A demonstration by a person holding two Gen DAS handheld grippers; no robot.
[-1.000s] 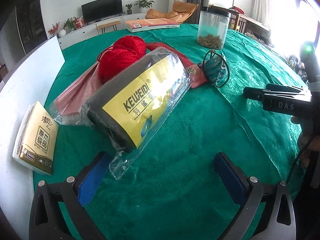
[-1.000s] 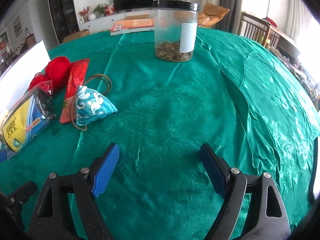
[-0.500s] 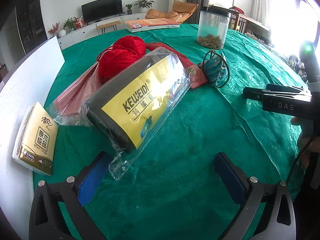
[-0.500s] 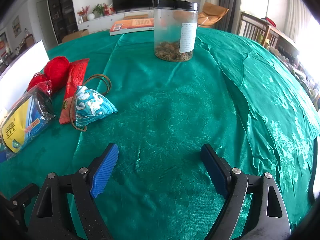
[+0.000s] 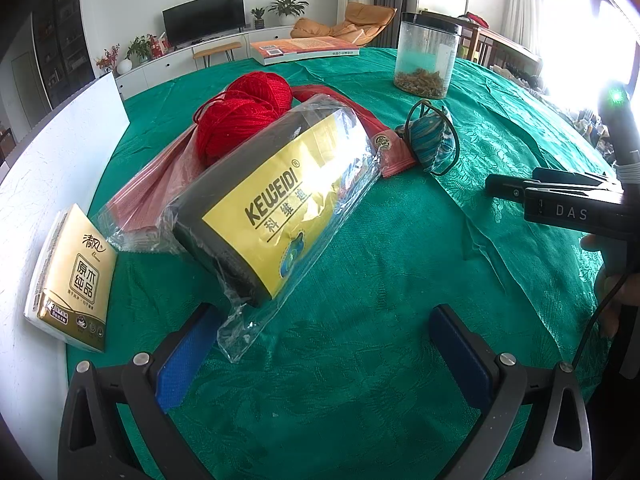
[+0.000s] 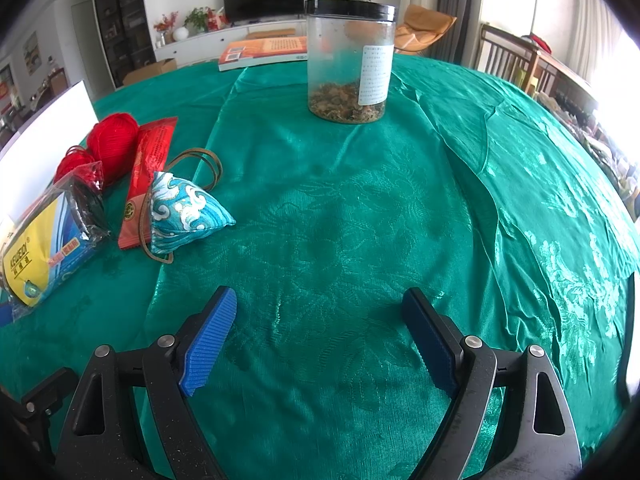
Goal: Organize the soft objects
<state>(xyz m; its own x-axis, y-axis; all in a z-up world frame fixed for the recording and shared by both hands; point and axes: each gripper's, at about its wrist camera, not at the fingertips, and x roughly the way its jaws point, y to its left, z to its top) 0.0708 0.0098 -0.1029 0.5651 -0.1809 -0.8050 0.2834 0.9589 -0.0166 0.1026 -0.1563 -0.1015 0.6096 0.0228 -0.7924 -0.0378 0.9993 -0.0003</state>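
Left wrist view: left gripper (image 5: 320, 354) spread apart, empty; bagged KEWEIDI sponge pack (image 5: 276, 208) lies just ahead, near left. Step: approach; next, close on it.

Right wrist view: right gripper (image 6: 320, 340) spread apart, empty; brocade pouch (image 6: 182, 214) far left.

Left claw (image 5: 324, 354) & right claw (image 6: 320, 344): black frames, blue ribbed pads, silver screws

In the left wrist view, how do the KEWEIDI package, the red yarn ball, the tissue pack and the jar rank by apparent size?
1. KEWEIDI package, largest.
2. Tissue pack and red yarn ball: look alike; the pack is nearer the camera.
3. Jar, smallest, but farthest, so unsure.
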